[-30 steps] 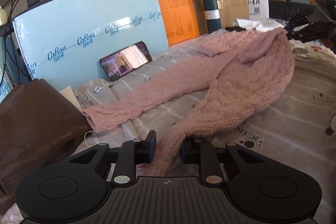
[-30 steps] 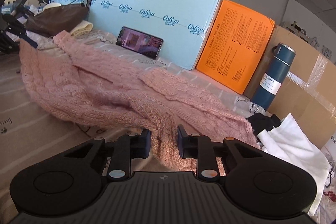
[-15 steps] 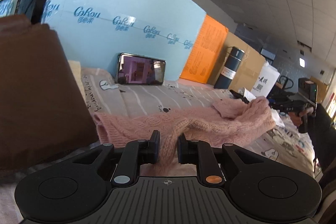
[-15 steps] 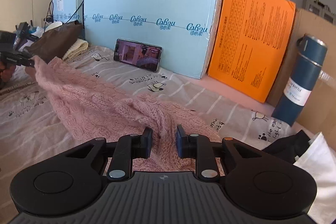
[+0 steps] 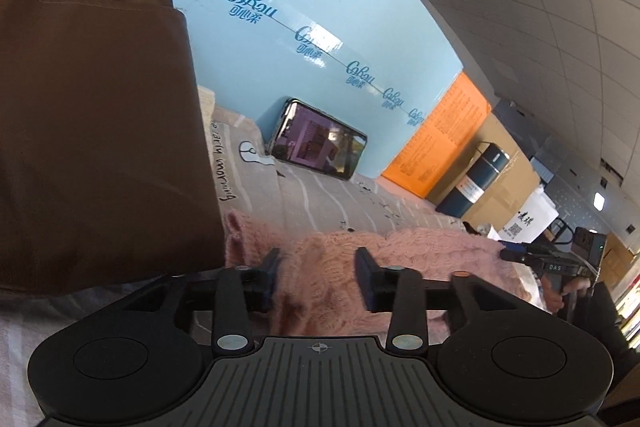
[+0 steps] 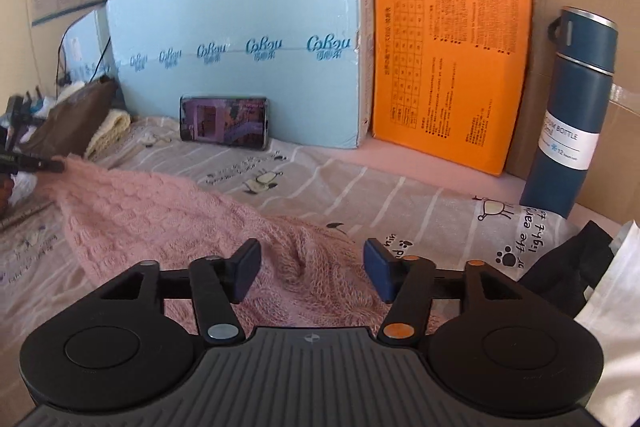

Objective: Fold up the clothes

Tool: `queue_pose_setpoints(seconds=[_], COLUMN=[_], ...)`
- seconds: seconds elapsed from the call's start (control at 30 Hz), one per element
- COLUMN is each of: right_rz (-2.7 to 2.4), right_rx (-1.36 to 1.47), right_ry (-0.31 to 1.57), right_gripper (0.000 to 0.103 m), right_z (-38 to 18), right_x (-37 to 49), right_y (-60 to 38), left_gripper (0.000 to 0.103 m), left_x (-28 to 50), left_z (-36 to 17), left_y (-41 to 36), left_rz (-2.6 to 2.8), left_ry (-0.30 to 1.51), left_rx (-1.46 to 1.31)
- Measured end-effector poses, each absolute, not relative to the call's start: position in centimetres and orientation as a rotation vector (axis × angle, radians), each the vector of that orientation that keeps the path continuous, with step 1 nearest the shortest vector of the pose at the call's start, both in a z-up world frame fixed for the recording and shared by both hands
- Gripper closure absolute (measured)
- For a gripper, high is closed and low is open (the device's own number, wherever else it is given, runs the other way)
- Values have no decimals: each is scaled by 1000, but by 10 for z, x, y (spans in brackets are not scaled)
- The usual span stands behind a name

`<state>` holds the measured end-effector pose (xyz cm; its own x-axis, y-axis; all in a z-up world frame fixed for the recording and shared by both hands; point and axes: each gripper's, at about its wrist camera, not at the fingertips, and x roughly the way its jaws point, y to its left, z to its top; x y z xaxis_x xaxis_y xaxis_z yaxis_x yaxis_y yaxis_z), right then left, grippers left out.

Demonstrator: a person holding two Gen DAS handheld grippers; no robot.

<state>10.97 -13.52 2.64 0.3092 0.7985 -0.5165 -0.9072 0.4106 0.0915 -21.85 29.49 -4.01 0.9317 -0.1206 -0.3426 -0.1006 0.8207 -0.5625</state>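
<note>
Blue foam boards back a bed with a printed sheet (image 6: 400,195), where the pink sweater (image 6: 160,211) lies stretched. Left gripper (image 5: 318,277) and right gripper (image 6: 312,267) have jaws spread, straddling knit; closing carelessly could snag only loose yarn or bunch the fold.

Stuff you can't really make out here

The brown bag (image 5: 92,131) runs off the left wrist view's left edge and hides whatever's behind it. The pink sweater (image 6: 168,215) disappears under the right gripper (image 6: 311,269) body. Right of the sweater, a white cloth (image 6: 612,311) is cut by the frame edge, and the blue bottle (image 6: 572,115) label print is too small to read
</note>
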Motion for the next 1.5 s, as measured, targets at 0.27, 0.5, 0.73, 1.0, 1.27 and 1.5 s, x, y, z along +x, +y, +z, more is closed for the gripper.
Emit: queue_pose_setpoints(seconds=[0.27, 0.5, 0.73, 1.0, 1.27, 1.5], right_rz=[858, 649, 598, 602, 604, 614], right_rx=[-61, 4, -38, -6, 15, 28], right_ry=[504, 506, 433, 445, 429, 423], right_gripper=[21, 18, 14, 14, 13, 13], right_z=[14, -6, -12, -13, -12, -11], right_x=[86, 87, 74, 74, 70, 67], right_y=[-147, -145, -139, -144, -148, -151], left_gripper=[12, 91, 93, 80, 1, 1], left_x=[-221, -213, -198, -176, -237, -240], left_z=[-33, -28, -6, -20, 17, -22], left_y=[263, 249, 251, 254, 256, 264], left_rz=[18, 225, 284, 406, 477, 230], left_ry=[394, 414, 370, 494, 224, 335], left_rx=[-495, -340, -228, -110, -520, -1068])
